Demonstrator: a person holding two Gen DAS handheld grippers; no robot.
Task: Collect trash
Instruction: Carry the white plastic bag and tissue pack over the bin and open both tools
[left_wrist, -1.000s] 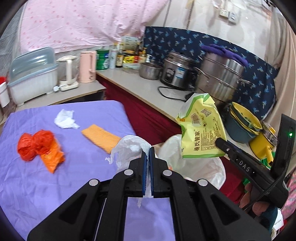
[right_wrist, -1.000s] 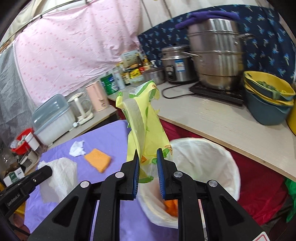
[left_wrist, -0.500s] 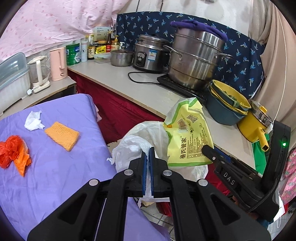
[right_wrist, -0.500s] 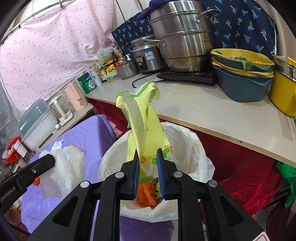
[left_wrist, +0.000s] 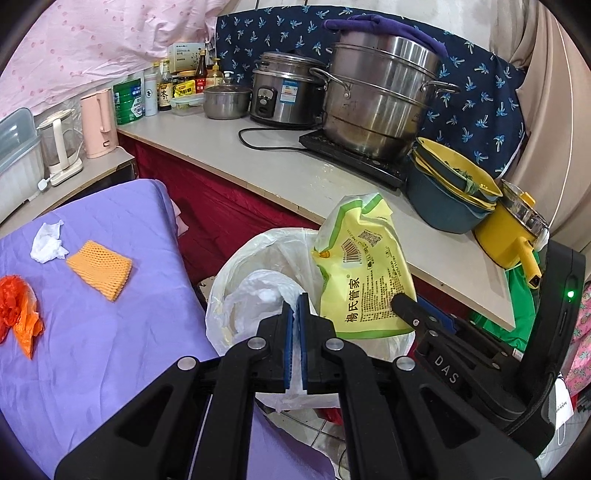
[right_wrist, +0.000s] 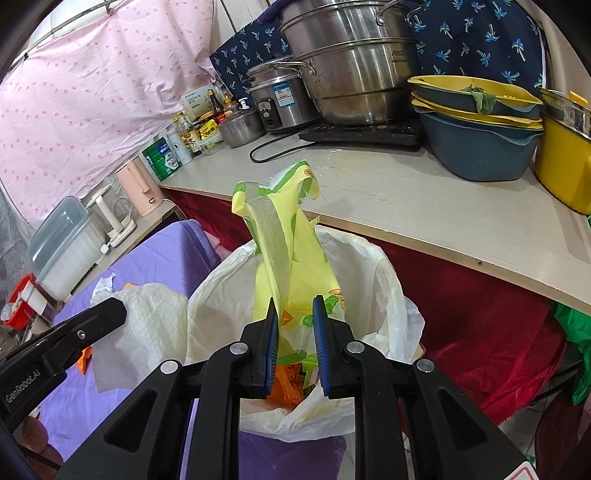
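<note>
My left gripper (left_wrist: 294, 302) is shut on a thin white plastic wrapper (left_wrist: 258, 295), held over the mouth of the white-lined trash bin (left_wrist: 229, 269). My right gripper (right_wrist: 294, 308) is shut on a yellow-green snack bag (right_wrist: 284, 240), which stands upright above the same bin (right_wrist: 373, 266). That bag (left_wrist: 364, 269) and the right gripper (left_wrist: 406, 308) also show in the left wrist view, to the right of my left gripper. Orange trash (right_wrist: 284, 386) lies inside the bin. On the purple cloth lie an orange foam net (left_wrist: 99, 267), a crumpled white tissue (left_wrist: 48, 240) and a red-orange bag (left_wrist: 18, 310).
The purple-covered table (left_wrist: 110, 350) ends right at the bin. Behind runs a beige counter (left_wrist: 280, 173) with a large steel steamer (left_wrist: 376, 99), a rice cooker (left_wrist: 284, 92), stacked blue and yellow bowls (left_wrist: 450, 192), a yellow pot (left_wrist: 513, 229), bottles and a pink kettle (left_wrist: 98, 123).
Both grippers have moved off the purple table toward the bin and lower; the wrapper and the snack bag now hang over its open mouth. Both grips are unchanged.
</note>
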